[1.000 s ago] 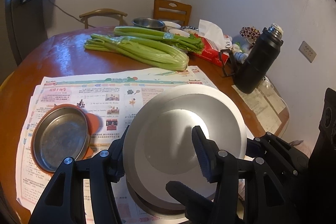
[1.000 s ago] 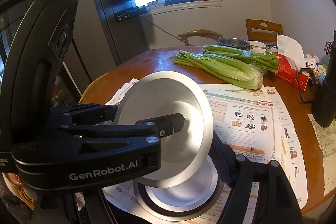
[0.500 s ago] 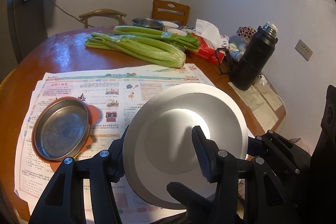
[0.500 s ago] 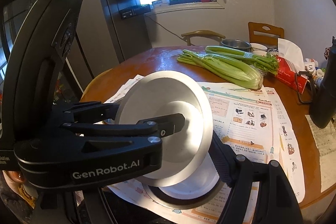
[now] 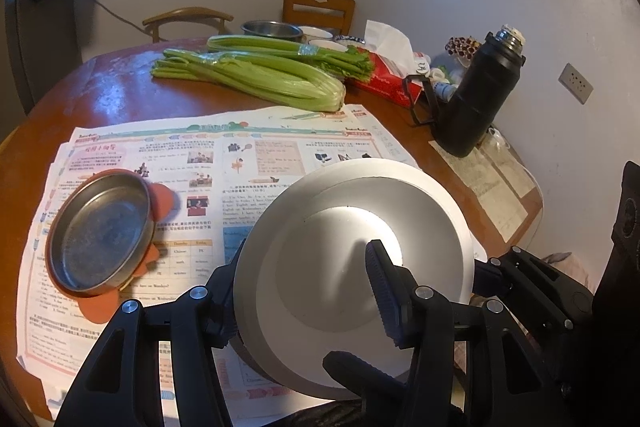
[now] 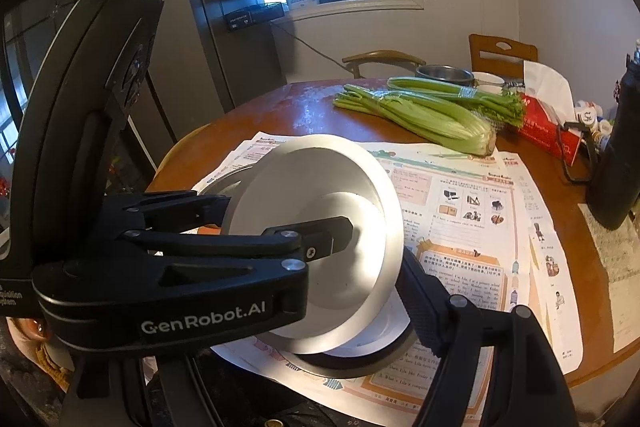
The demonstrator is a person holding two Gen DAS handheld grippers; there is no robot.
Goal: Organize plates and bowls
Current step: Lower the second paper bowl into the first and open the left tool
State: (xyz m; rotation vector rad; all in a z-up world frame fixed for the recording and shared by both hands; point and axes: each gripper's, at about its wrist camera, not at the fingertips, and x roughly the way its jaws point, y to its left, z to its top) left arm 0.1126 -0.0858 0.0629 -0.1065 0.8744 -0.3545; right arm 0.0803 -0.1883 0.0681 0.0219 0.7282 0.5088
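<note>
Jaws of the left gripper (image 5: 308, 291) pinch the near rim of a white bowl (image 5: 352, 267), one finger inside, one outside. The right gripper (image 6: 376, 259) pinches the same bowl's rim from the other side. The bowl hangs tilted above a second dish (image 6: 360, 355) on the newspaper-covered table (image 5: 100, 95). Left of the jaws lies a metal plate (image 5: 100, 231).

Home dining corner: fridge (image 6: 176, 39), wooden table (image 5: 100, 95), celery (image 5: 256, 77).
</note>
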